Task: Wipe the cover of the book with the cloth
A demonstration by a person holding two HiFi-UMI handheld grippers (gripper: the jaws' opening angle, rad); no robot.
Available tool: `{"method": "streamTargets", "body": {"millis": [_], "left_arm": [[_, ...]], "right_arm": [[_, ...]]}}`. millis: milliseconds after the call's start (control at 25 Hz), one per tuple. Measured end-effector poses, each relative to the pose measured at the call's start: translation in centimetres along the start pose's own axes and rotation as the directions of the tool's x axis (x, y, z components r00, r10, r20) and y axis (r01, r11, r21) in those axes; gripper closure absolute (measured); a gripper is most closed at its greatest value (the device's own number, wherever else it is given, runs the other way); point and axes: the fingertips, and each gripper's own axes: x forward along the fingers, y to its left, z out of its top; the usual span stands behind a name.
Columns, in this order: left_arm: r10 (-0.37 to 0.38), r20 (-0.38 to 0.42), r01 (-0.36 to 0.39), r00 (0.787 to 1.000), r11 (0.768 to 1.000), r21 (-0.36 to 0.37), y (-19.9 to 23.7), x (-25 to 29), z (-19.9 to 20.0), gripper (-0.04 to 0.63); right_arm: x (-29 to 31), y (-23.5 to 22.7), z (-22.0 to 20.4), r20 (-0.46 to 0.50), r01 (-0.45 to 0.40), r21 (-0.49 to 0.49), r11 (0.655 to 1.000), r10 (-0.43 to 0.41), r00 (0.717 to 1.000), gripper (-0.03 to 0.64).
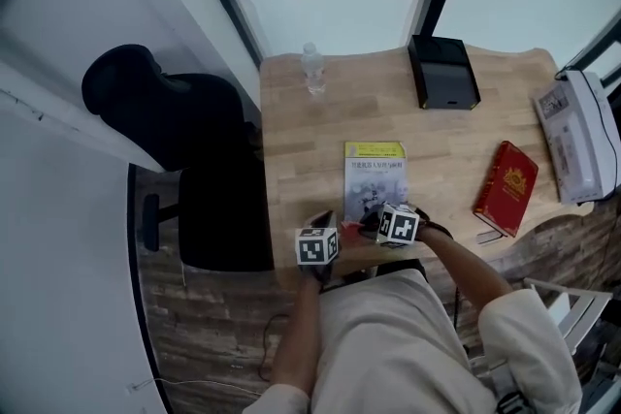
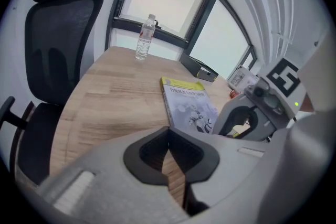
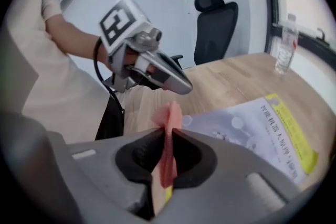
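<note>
One thin pink cloth [image 3: 169, 119] is pinched in the right claw [image 3: 169, 132], near the grey-and-yellow paperback book [image 3: 262, 131]. The left claw [image 2: 168, 136] is closed and empty.

Wooden table [image 1: 301, 160] bears bottle [image 1: 312, 70]; black box [image 1: 443, 73]; grey book [image 1: 375, 179]; red book [image 1: 506, 187].

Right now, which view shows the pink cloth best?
The right gripper view: the pink cloth stands close up, pinched between the jaws. The head view shows barely a sliver; the left gripper view shows none.
</note>
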Motion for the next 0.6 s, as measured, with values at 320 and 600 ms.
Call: {"method": "streamTargets", "body": {"millis": [320,600], "left_arm": [[0.024,-0.032,-0.023,0.999,0.999,0.025,-0.6,1.1,0.1,0.589],[0.031,-0.040,-0.032,0.999,1.000,-0.002,-1.1,2.2,0.5,0.589]], "right_arm": [[-0.1,-8.0,0.8,-0.095,0.223,-0.142,0.964,-0.238,0.967,0.581],[1.0,-8.7,0.3,-0.032,0.480,-0.495,0.724,-0.568,0.822,0.588]]}}
